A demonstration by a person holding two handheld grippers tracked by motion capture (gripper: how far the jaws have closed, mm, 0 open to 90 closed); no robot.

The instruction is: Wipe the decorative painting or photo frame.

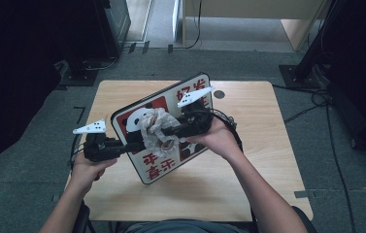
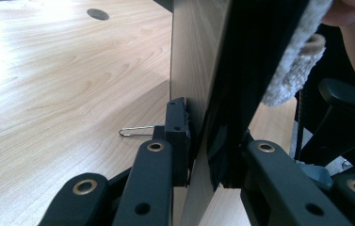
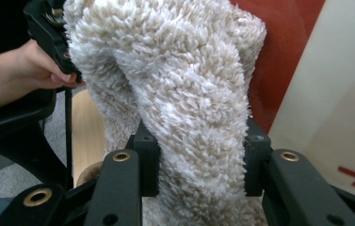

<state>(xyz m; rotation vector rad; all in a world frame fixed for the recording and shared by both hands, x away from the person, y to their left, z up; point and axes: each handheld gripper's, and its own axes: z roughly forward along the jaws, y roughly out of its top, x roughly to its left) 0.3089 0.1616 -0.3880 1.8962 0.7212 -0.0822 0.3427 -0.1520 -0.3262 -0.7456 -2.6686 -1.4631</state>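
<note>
A sign board [image 1: 158, 167] with a panda picture and red characters is held tilted above the wooden table [image 1: 248, 145]. My left gripper [image 1: 131, 145] is shut on its lower left edge; in the left gripper view the jaws [image 2: 203, 141] clamp the board [image 2: 198, 56] edge-on. A fluffy beige-white cloth [image 1: 154, 126] lies against the board's face. My right gripper [image 1: 167, 133] is shut on it, and the right gripper view has the cloth [image 3: 184, 84] bulging between the jaws [image 3: 198, 146], with the red and white board [image 3: 283, 56] behind.
A round cable hole [image 1: 219, 94] sits near the table's far edge. A small metal wire clip [image 2: 135, 130] lies on the tabletop under the board. Cables [image 1: 316, 104] trail on the floor at right, and a black stand base [image 1: 81, 75] is at far left.
</note>
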